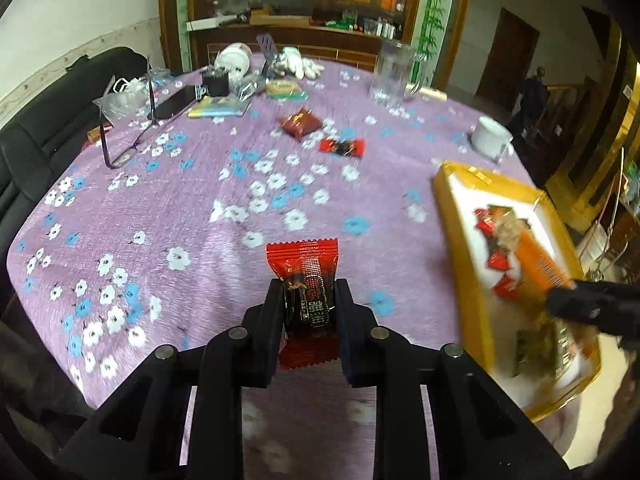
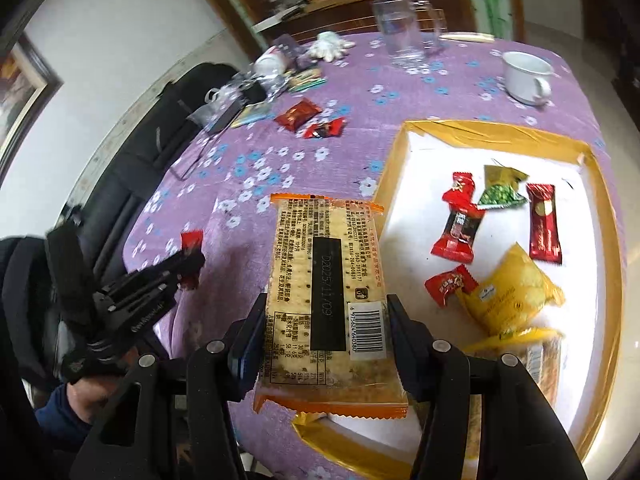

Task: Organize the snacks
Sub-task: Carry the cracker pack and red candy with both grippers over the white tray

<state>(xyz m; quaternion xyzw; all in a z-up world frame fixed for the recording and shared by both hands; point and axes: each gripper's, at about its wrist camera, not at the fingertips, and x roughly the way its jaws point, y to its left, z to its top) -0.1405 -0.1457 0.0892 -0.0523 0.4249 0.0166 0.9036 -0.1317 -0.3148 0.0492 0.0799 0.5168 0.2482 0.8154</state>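
We are midway through tidying snacks on a round table (image 1: 168, 216) under a purple flowered cloth. On the far side of the table, 2 red packets (image 2: 298, 114) lie loose and uncollected near a clear jug (image 2: 398, 32) and a white mug (image 2: 524, 76), so we judge that work remains. To the right, the yellow-rimmed tray (image 2: 390, 184) holds at least 6 wrapped sweets and packets on its white floor, and another packet may lie at its near edge.

Our left claw (image 1: 307, 304) is nearly closed, pinching a small red and black sweet packet (image 1: 303, 258) held above the cloth, well left of the tray. Our right claw (image 2: 326, 332) stands partly open around a wide orange-edged cracker packet (image 2: 326, 272), pads pressing both its long sides, over the tray's near left rim.
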